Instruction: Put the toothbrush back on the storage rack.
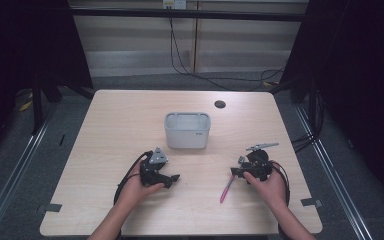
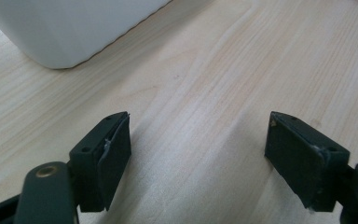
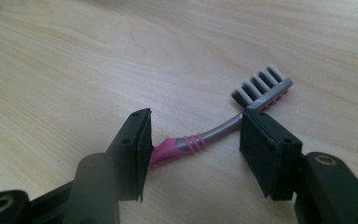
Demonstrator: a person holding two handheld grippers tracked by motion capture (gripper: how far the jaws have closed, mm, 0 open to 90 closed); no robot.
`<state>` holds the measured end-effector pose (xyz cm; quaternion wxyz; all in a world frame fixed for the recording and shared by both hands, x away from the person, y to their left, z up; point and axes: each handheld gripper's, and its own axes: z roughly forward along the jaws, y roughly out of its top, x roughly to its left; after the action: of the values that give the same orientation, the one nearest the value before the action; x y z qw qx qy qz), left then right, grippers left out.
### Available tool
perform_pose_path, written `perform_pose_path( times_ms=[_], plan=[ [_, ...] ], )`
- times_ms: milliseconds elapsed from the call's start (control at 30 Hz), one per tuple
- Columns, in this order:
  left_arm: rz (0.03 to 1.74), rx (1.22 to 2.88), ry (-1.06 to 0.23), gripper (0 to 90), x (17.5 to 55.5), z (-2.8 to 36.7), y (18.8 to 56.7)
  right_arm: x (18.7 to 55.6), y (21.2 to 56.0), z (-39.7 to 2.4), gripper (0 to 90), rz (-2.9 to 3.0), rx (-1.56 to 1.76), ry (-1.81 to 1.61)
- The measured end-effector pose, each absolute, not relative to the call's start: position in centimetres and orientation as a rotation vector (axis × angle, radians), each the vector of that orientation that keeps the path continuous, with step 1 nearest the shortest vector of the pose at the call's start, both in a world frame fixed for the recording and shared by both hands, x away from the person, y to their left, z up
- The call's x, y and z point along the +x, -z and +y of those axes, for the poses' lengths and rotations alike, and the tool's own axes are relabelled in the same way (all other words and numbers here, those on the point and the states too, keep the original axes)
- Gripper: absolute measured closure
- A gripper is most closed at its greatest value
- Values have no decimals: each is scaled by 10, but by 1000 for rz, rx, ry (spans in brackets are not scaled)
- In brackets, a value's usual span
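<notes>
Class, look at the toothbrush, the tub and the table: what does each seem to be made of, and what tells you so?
Toothbrush: probably moulded plastic, a smooth grey neck with ribbed pink grip bands that could be rubbery, and striped dark and pale bristles.
Tub: likely matt pale grey plastic, given its rounded corners and thin walls.
Table: pale wood grain, perhaps laminate, with a slight sheen.

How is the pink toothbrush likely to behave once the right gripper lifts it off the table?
The toothbrush looks thin and light, probably stiff plastic. Its curved neck and smooth handle may let it pivot or slip between the right gripper's pads. Lying flat, it seems unlikely to roll.
</notes>
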<state>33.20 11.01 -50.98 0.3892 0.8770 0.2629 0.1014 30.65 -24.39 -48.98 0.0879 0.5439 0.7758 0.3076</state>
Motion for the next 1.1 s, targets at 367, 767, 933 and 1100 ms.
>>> perform_pose_path(
  times_ms=[367, 767, 933, 1100],
  plan=[
    [668, 2232, -258, 223, 332, 110, 510, 317, 486, -239, 613, 2336, 1593, -810],
    [668, 2233, -259, 222, 332, 110, 510, 321, 483, -233, 806, 2347, 1553, -668],
    [668, 2232, -257, 223, 332, 110, 510, 323, 483, -234, 808, 2350, 1566, -674],
    [669, 2234, -259, 222, 332, 110, 510, 324, 483, -237, 809, 2344, 1596, -708]
  ],
)
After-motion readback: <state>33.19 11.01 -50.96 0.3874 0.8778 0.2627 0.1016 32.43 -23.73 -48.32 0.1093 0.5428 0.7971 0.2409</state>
